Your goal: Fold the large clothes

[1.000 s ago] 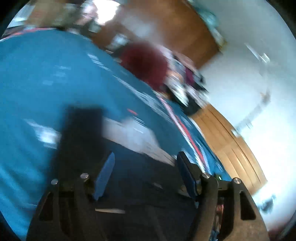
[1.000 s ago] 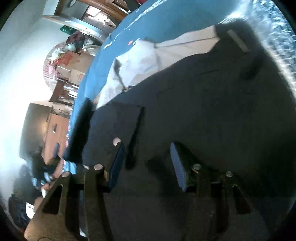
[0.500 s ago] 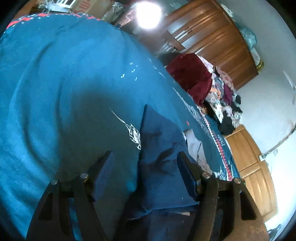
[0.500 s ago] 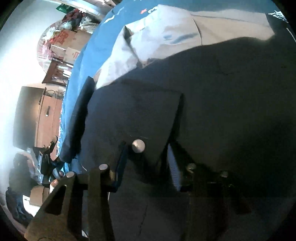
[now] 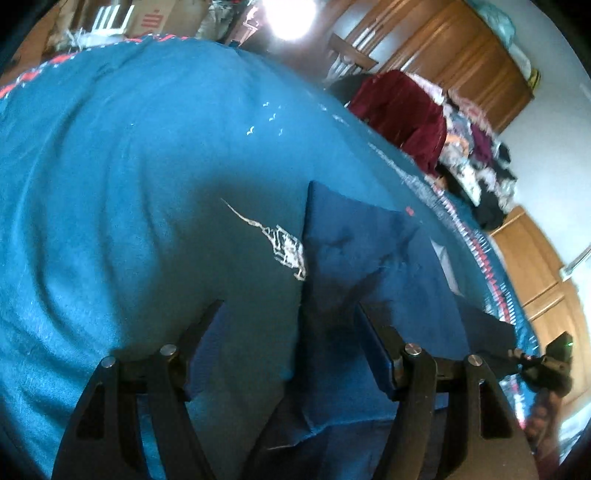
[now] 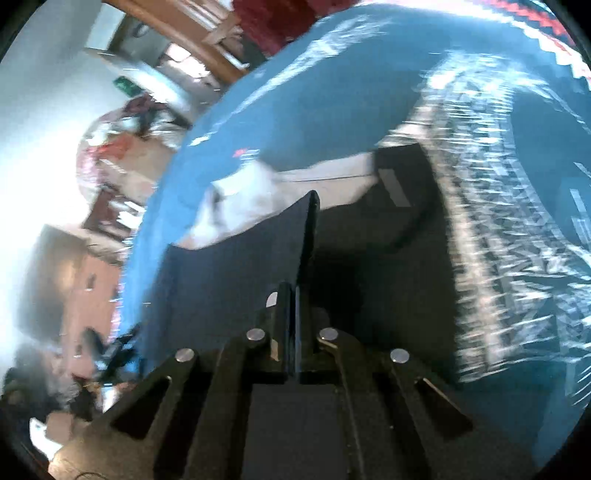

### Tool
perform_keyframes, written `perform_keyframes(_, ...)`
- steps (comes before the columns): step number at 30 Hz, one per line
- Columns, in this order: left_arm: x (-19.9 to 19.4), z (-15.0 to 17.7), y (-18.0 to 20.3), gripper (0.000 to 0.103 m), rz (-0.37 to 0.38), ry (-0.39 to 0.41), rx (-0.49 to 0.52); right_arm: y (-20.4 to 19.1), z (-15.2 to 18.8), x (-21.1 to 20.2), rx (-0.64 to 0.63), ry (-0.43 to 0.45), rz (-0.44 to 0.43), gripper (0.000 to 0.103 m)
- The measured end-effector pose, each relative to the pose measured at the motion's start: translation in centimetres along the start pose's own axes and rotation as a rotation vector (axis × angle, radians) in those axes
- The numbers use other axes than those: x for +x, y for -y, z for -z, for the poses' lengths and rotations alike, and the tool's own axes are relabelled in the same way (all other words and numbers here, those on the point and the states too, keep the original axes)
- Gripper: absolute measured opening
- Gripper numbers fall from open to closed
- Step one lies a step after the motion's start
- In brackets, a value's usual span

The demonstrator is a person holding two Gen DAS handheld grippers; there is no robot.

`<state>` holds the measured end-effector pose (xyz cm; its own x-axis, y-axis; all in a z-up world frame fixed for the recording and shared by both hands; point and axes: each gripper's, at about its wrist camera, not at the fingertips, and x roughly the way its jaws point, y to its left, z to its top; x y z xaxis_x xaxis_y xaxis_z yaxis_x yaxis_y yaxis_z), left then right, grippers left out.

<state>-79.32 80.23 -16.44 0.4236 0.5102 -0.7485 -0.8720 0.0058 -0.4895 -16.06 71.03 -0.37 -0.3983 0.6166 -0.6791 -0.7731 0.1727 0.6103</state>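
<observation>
A dark navy garment [image 5: 354, 251] lies on the teal bedspread [image 5: 140, 155]. In the left wrist view a flat corner of it points away from me, and my left gripper [image 5: 291, 314] hovers open just above its near part, fingers wide apart. In the right wrist view the same garment [image 6: 369, 280] looks almost black and spreads across the bed, with a white lining or cloth [image 6: 258, 195] showing at its far side. My right gripper [image 6: 297, 291] is shut on a raised fold of the garment, which stands up as a thin edge between the fingers.
A heap of clothes with a dark red piece [image 5: 402, 110] lies at the bed's far edge. Wooden wardrobes [image 5: 461, 48] line the wall. The bedspread has a red and white patterned border [image 6: 543, 33]. Cardboard boxes [image 5: 147, 14] stand beyond the bed.
My right gripper closed on a fold of the dark garment and lifted it; that view is now blurred by motion. My left gripper stayed open and nearly still over the garment's corner.
</observation>
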Motion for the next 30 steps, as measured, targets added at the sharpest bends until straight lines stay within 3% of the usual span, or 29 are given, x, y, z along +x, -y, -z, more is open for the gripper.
perform_keyframes(5, 0.7, 0.4, 1.8, 0.075, -0.105, -0.039, 0.107, 3.2, 0.4, 1.7, -0.004, -0.04, 0.059, 0.0)
perform_keyframes(9, 0.5, 0.5, 1.8, 0.076, -0.113, -0.05, 0.111, 4.0, 0.8, 2.9, -0.025, -0.091, 0.087, 0.002)
perform_keyframes(11, 0.0, 0.5, 1.7, 0.076, -0.107, -0.053, 0.103, 2.6, 0.8, 1.2, -0.088, -0.045, 0.158, 0.012)
perform_keyframes(14, -1.6, 0.5, 1.8, 0.076, -0.085, -0.067, 0.108, 0.1, 1.2, -0.9, -0.169, 0.049, 0.13, 0.013)
perform_keyframes(16, -2.8, 1.0, 1.7, 0.076, -0.072, -0.078, 0.113, -0.7, 1.9, 0.3, -0.224, 0.005, 0.053, 0.014)
perform_keyframes(18, -3.6, 1.6, 1.3, 0.076, -0.064, -0.1, 0.113, 0.0, 2.8, 4.1, -0.234, -0.133, 0.081, 0.012)
perform_keyframes(19, -4.0, 2.0, 0.9, 0.076, -0.064, -0.113, 0.112, 0.6, 3.1, 4.8, -0.228, -0.165, 0.1, 0.007)
perform_keyframes(21, -5.7, 3.2, -0.2, 0.074, -0.061, -0.139, 0.114, 1.2, 3.4, 2.4, -0.17, -0.172, 0.103, 0.01)
perform_keyframes(24, -9.3, 4.9, -1.1, 0.074, -0.037, -0.173, 0.135, 1.5, 5.8, -4.9, -0.152, -0.16, 0.019, 0.029)
perform_keyframes(25, -10.6, 6.0, -1.5, 0.075, 0.002, -0.202, 0.131, 2.1, 7.4, -7.2, -0.129, -0.166, 0.01, 0.038)
perform_keyframes(30, -14.2, 11.8, -2.0, 0.075, 0.126, -0.331, 0.182, 6.7, 19.3, -14.2, -0.023, -0.289, 0.031, 0.038)
